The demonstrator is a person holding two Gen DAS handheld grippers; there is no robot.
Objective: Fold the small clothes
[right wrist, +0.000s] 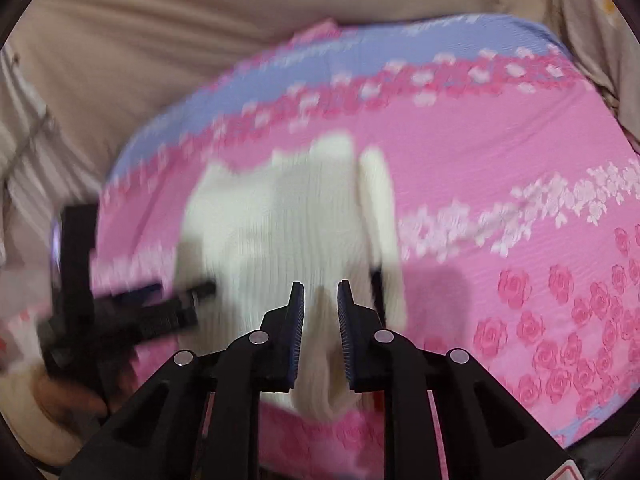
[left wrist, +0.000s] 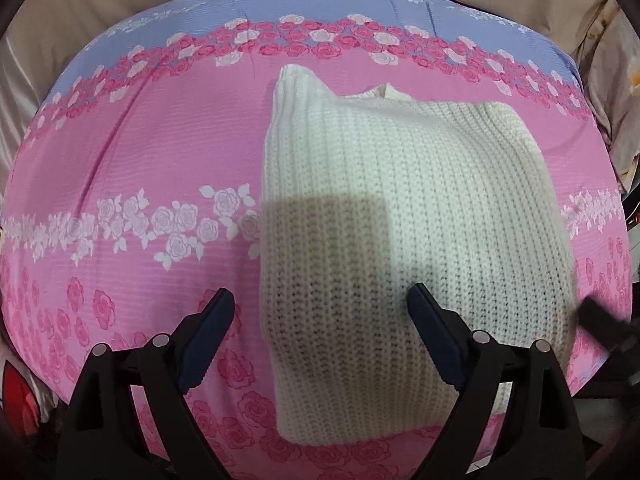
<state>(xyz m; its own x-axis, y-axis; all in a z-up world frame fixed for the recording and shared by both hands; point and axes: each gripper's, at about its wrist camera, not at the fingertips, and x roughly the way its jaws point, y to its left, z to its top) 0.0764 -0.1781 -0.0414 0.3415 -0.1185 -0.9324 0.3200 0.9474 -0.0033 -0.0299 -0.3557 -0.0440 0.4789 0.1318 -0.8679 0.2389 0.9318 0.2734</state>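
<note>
Rose-print sheet (left wrist: 132, 152), right hand-held gripper (right wrist: 320, 292) pinching sweater (right wrist: 280, 240)

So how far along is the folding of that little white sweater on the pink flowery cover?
Partly done, it seems: the white knit sweater lies on the pink floral cover as a narrow panel, its sides apparently folded in. In hand: the right gripper is closed on a bunch of knit at the near edge, while the left gripper is open above it. Probably left: folding it in half; the right view is blurry.
</note>
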